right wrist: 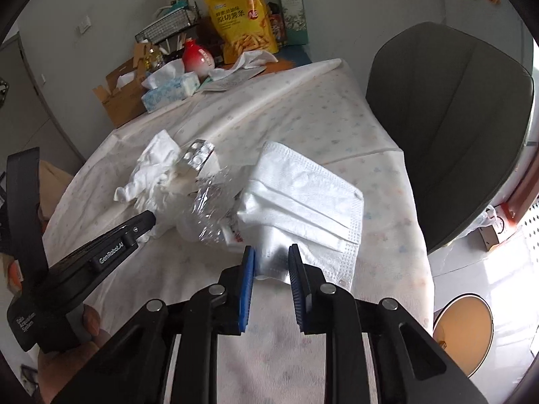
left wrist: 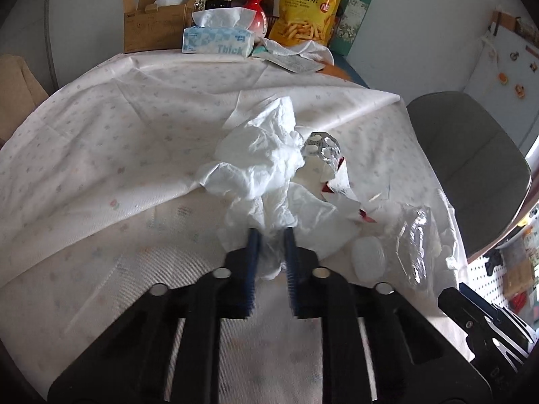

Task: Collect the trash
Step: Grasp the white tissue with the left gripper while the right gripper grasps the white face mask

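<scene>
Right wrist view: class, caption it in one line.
Right tool pinches a face mask on the tablecloth.

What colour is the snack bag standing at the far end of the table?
Yellow, with red-and-white print; the snack bag shows best in the left wrist view.

A: Where does the left wrist view look from?

B: Close above the tablecloth [left wrist: 101,155], angled down along its own fingers toward the back wall.

A: And the right wrist view?

B: Just as near and as steep, but further right, beside the grey chair [right wrist: 448,128].

A: What do they share?

B: The crumpled tissue [left wrist: 259,165] [right wrist: 151,168], the pill blister [left wrist: 320,148] [right wrist: 198,155] and the yellow snack bag [left wrist: 310,6] [right wrist: 242,20].
</scene>
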`<action>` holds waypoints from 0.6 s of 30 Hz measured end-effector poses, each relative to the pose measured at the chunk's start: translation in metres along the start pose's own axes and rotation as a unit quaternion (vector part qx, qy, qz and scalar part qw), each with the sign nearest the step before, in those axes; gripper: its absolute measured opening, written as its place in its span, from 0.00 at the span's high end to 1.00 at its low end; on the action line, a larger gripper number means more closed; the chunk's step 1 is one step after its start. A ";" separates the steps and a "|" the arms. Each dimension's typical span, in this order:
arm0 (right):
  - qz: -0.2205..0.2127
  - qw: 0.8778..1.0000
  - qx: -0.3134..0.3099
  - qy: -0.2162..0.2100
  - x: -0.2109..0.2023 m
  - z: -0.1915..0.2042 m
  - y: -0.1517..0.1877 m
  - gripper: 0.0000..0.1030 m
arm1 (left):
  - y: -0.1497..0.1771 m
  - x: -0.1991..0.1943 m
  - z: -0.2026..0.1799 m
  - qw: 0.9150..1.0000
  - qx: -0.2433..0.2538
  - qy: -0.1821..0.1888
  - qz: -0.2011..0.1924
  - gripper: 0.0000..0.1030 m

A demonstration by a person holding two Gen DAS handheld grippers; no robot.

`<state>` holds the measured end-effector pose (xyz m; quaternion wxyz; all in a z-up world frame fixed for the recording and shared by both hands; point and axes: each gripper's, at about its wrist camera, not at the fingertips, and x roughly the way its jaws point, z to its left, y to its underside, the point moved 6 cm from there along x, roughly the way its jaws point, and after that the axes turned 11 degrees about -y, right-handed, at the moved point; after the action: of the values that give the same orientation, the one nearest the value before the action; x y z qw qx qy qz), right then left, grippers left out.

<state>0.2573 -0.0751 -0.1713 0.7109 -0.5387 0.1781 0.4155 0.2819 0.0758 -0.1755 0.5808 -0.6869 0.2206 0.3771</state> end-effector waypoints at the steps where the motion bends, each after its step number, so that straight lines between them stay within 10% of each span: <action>1: -0.004 1.000 -0.004 -0.001 -0.006 0.002 0.000 0.83 | 0.000 -0.005 0.000 1.000 0.001 -0.001 -0.003 0.90; 18: -0.068 0.997 -0.021 0.002 -0.088 0.012 0.005 0.84 | 0.001 -0.090 -0.008 0.998 0.011 0.000 -0.067 0.90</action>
<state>0.1995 -0.0993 -0.1085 0.7258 -0.5652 0.1334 0.3688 0.2279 0.0556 -0.1060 0.6123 -0.6934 0.1786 0.3351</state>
